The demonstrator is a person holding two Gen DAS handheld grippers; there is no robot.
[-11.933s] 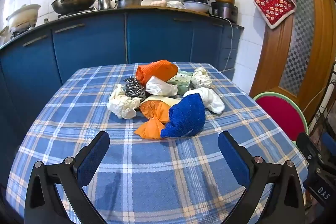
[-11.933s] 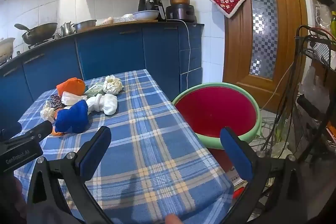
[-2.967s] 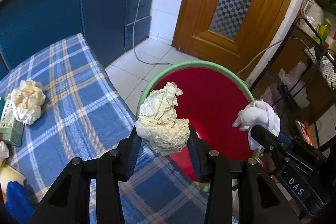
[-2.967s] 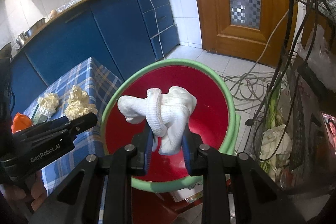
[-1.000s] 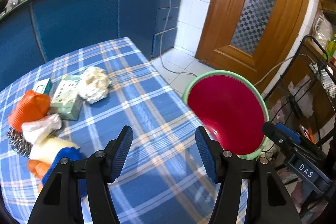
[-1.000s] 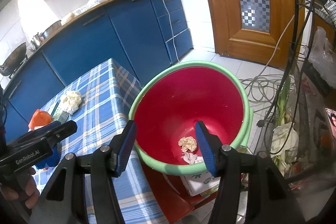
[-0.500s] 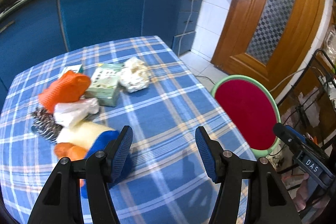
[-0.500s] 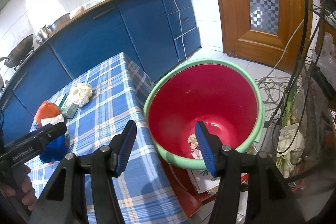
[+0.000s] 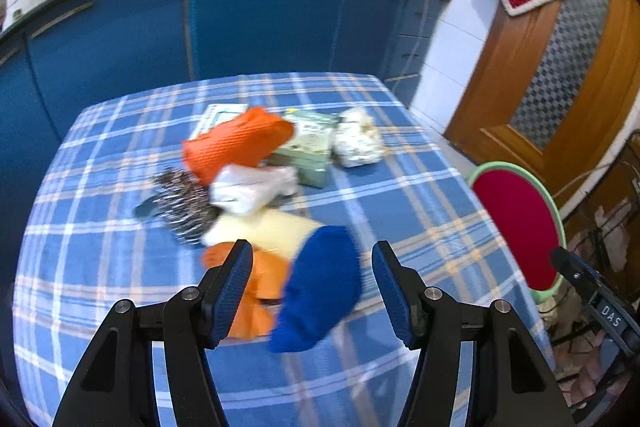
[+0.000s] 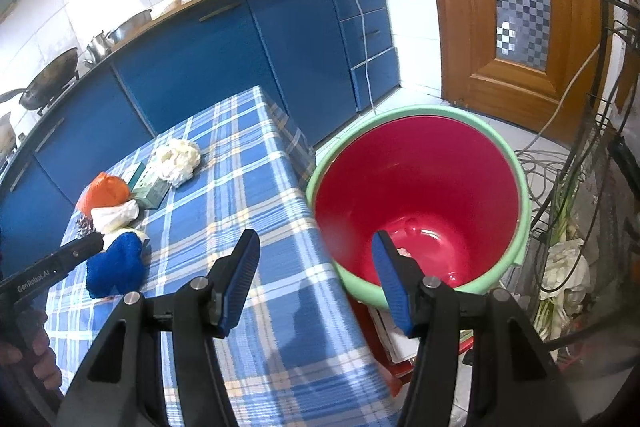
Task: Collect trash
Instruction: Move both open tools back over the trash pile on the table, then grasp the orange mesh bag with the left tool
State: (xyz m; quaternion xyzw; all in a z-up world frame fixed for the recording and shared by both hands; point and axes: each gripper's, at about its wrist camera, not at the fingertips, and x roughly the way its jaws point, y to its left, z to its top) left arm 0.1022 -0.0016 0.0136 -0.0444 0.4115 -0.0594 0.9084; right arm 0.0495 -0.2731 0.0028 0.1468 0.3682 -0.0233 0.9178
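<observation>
A pile of trash lies on the blue checked tablecloth [image 9: 100, 267]: a blue cloth [image 9: 316, 291], an orange bag [image 9: 260, 291], an orange cloth [image 9: 236, 143], a white bag [image 9: 248, 187], a steel scourer [image 9: 184, 203], a green box [image 9: 308, 151] and crumpled paper [image 9: 358, 143]. My left gripper [image 9: 312, 279] hovers open over the blue cloth, pads clear of it. My right gripper [image 10: 316, 267] is open and empty above the table's edge, beside the red bucket [image 10: 524, 211]. Scraps [image 10: 404, 253] lie at the bucket's bottom. The blue cloth [image 10: 116, 267] shows under the left gripper's finger [image 10: 80, 251].
Blue cabinets [image 9: 260, 27] with a wok and pots on top stand behind the table. A wooden door [image 10: 520, 7] is at the right. A wire rack [image 10: 600, 147] and floor cables [image 10: 540, 167] crowd the bucket's far side. A hand [image 10: 32, 351] holds the left gripper.
The left gripper has swung left from the bucket side to above the trash pile, now nearer the blue cloth. The right gripper has drifted a little toward the table. Both jaws kept their width.
</observation>
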